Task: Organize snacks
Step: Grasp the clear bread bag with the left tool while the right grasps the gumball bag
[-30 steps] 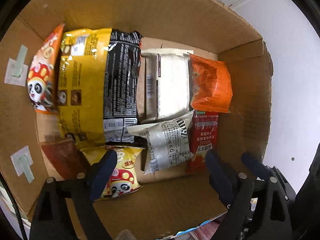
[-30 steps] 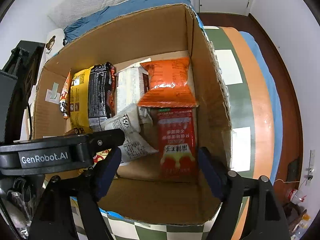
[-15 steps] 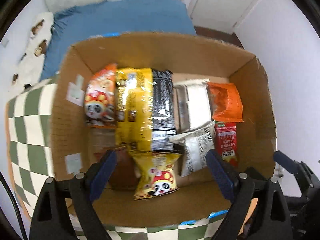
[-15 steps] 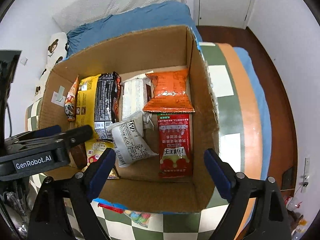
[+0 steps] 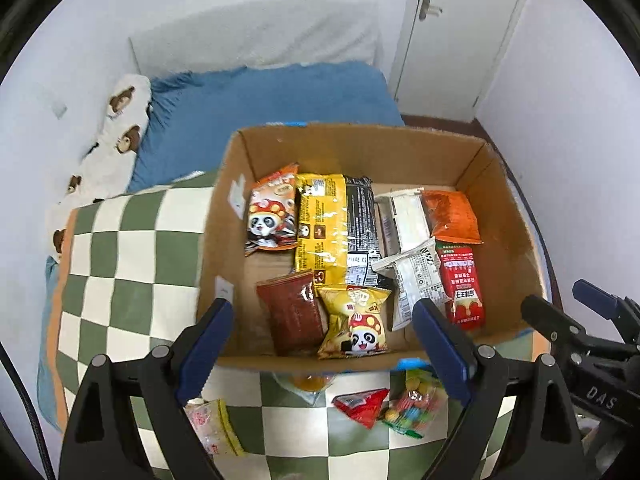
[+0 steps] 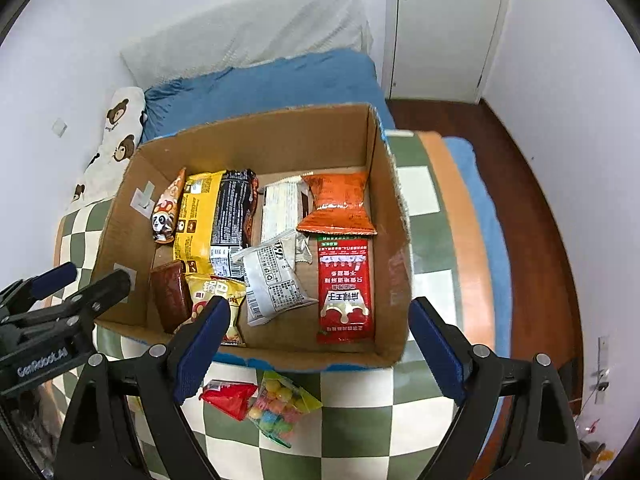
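Observation:
An open cardboard box (image 5: 352, 140) (image 6: 384, 216) stands on a green-and-cream checked cloth and holds several snack packets: a long yellow-and-black pack (image 5: 334, 226), a panda bag (image 5: 272, 216), an orange bag (image 5: 450, 216), a red sachet (image 5: 464, 286) (image 6: 346, 290), a white pack (image 6: 274, 276). Loose on the cloth before the box lie a small red packet (image 5: 362, 404) (image 6: 230, 398), a bag of coloured candies (image 5: 412, 408) (image 6: 280, 408) and a pale wrapped snack (image 5: 212, 426). My left gripper (image 5: 322, 354) is open and empty above the box's near edge. My right gripper (image 6: 316, 350) is open and empty likewise.
A blue bed (image 5: 260, 96) and a bear-print pillow (image 5: 116, 136) lie behind the box. A white door (image 6: 444, 28) is at the back right. Wooden floor (image 6: 532, 184) runs to the right of the cloth-covered surface.
Both grippers have pulled up and back out of the box. The view now takes in the whole box, the cloth and the loose snacks in front.

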